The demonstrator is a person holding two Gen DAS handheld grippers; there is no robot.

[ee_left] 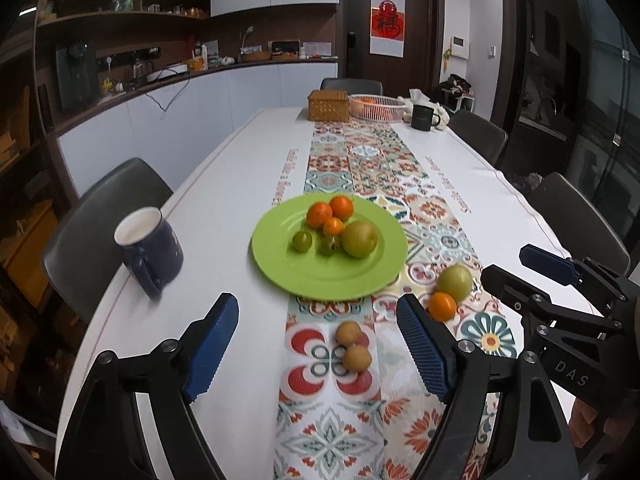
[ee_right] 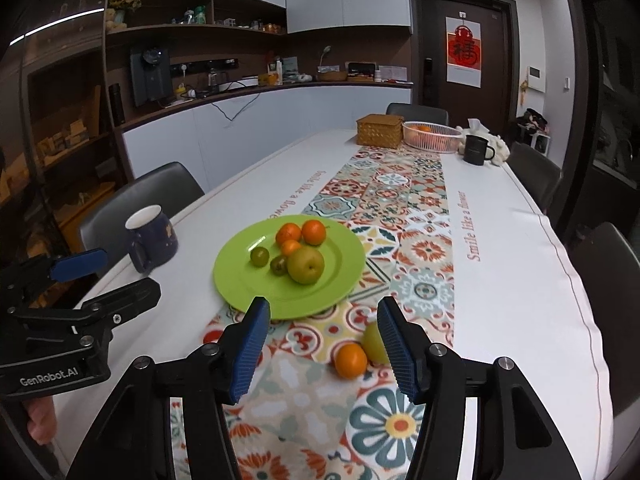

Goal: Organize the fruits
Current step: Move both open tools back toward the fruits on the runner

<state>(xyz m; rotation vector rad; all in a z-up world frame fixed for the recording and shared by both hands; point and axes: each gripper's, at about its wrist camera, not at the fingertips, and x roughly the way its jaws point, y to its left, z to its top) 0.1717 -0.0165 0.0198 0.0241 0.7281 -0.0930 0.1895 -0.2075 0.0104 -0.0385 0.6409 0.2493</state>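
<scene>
green fruit [ee_right: 374, 342] half hidden behind right hand-held gripper [ee_right: 320, 346] finger.

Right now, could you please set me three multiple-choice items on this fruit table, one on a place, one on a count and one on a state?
1. Where does the dark blue mug stand?
A. on the green plate
B. on the white cloth left of the plate
C. inside the far basket

2. How many fruits lie on the green plate?
A. three
B. six
C. nine

3. How does the left gripper stand?
A. open, gripping nothing
B. shut on an orange
C. shut on the mug

Answers:
1 B, the mug sits on bare cloth beside the plate.
2 B, three oranges, two small green fruits and one large green fruit show.
3 A, its blue fingers stand apart, with two brown fruits lying untouched on the runner beyond.
</scene>
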